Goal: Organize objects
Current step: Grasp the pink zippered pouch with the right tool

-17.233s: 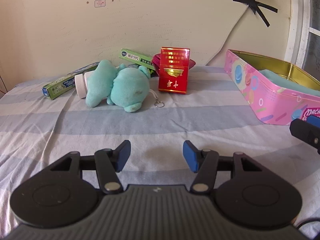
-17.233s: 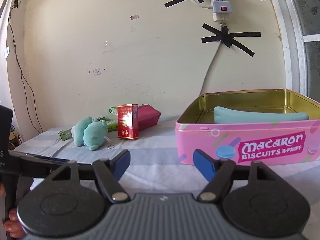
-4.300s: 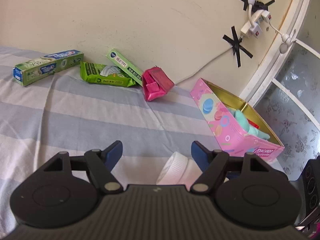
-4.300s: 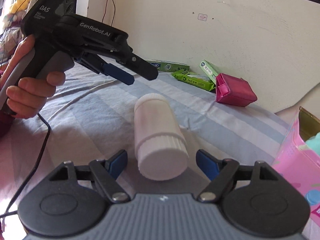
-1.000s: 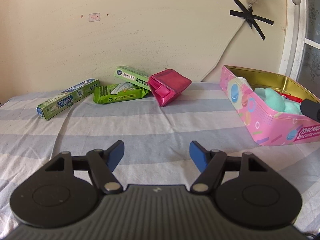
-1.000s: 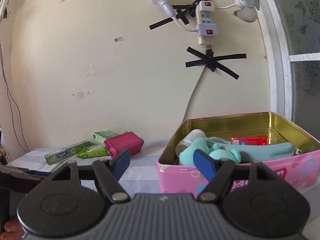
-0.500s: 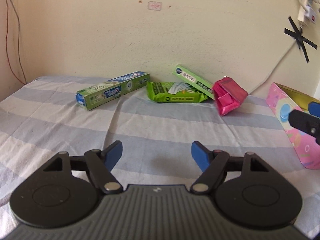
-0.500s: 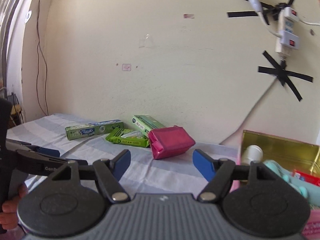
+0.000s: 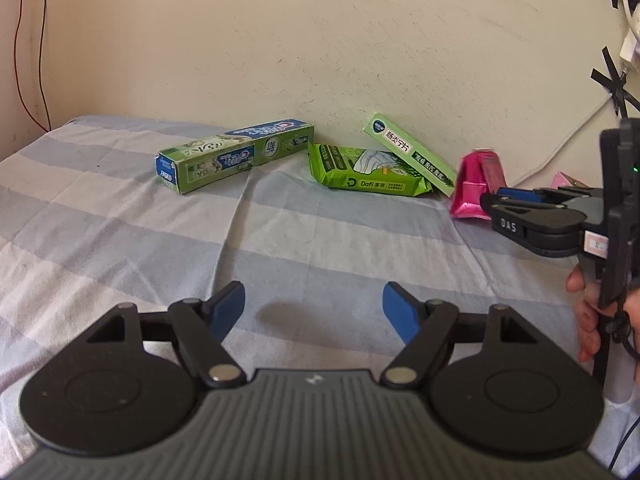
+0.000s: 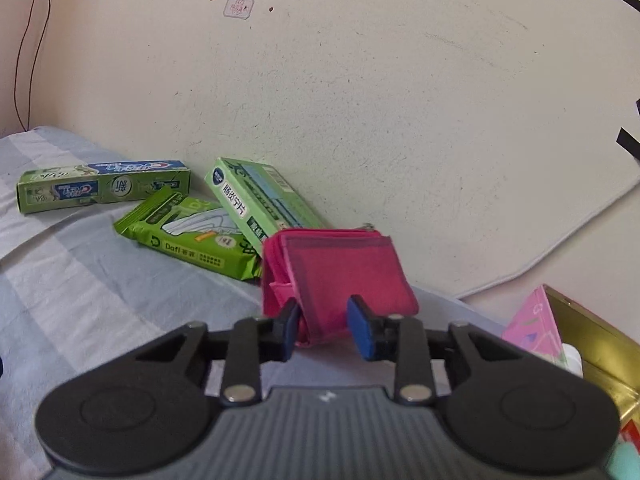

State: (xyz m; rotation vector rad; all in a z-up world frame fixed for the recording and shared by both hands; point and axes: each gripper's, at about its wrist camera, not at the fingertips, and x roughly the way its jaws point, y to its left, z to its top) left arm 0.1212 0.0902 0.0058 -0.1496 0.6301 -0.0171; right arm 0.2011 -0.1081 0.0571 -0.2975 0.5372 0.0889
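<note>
The green wet-wipe packet (image 9: 370, 174), ahead of the left gripper (image 9: 314, 307) and slightly to its right, carries "Dafi" in dark letters along its near edge; the same word shows in the right wrist view, up and to the left of the right gripper (image 10: 323, 330); the black body of the right gripper, seen at the far right of the left wrist view, bears "DAS" in pale letters; the Chinese print on the toothpaste box (image 9: 236, 154) and on the slim green box (image 9: 410, 152) cannot be read with certainty.
</note>
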